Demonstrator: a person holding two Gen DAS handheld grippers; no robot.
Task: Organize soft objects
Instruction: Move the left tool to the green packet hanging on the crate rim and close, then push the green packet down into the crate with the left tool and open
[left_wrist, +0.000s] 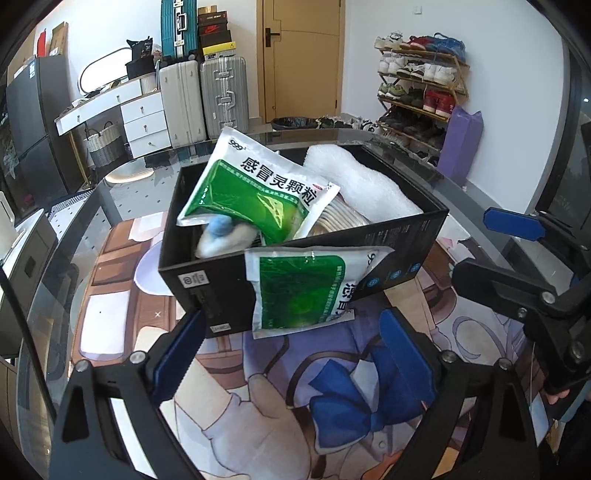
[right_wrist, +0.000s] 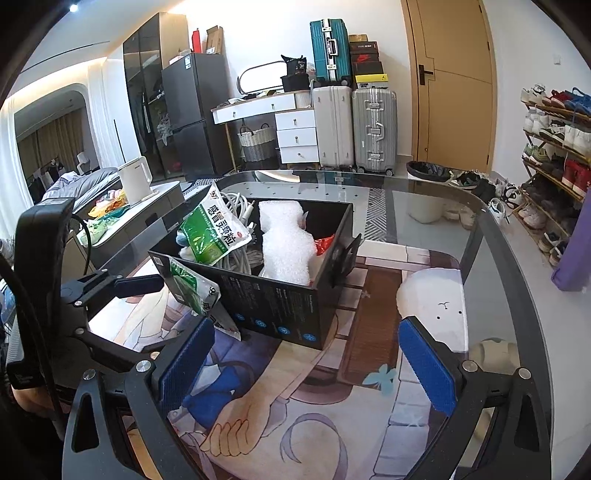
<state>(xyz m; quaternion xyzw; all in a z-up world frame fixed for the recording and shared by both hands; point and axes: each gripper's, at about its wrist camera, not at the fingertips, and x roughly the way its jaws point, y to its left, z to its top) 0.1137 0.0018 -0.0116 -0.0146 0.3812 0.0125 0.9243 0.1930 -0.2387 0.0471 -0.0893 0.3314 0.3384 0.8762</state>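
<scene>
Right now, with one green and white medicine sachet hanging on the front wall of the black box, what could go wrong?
1. The green and white medicine sachet hanging over the black cardboard box's front wall looks barely caught; a nudge may drop it onto the table.
2. The second green and white sachet leans high on the white coiled cable and may slide out.
3. The open left gripper is close to the wall and might push the light box.

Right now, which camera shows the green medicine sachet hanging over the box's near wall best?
Left wrist: the hanging sachet is central, large, its green panel facing the camera. The right wrist shows it smaller, edge-on at the black box corner.
</scene>
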